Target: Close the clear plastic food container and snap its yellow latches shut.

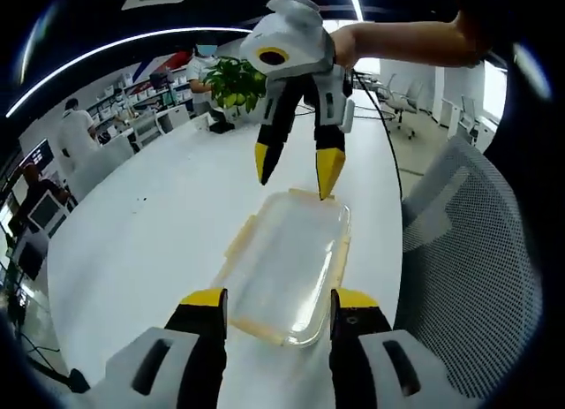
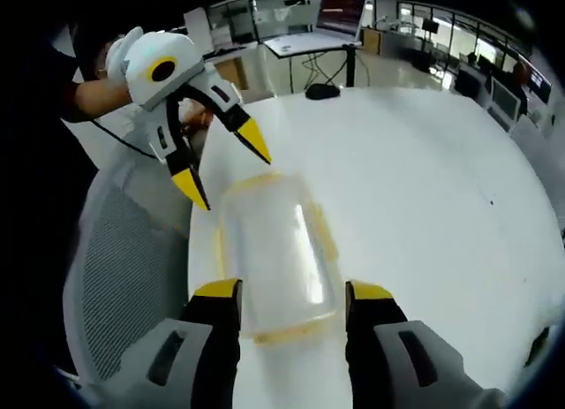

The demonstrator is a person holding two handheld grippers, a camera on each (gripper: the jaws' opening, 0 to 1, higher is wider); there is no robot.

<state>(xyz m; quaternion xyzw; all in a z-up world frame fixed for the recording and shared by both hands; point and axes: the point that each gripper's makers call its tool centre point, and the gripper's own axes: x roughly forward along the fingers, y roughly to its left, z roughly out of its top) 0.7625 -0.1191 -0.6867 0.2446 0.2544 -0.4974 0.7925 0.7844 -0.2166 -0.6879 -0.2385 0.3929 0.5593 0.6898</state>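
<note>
Bright ceiling strip lights (image 1: 132, 42), glare on lid, edges fisheye-warped.

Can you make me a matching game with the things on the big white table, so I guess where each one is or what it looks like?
Things:
1. container
2. potted plant
3. mesh chair
4. table

Clues:
A. grey, beside the table's edge
B. clear, with yellow latches, lying between the two hand-held grippers
C. white and wide, with the container on it
D. green and leafy, at the table's far end

Right pairs: 1-B, 2-D, 3-A, 4-C. The left hand-held gripper and the right hand-held gripper both have their jaws open at the container's ends.
</note>
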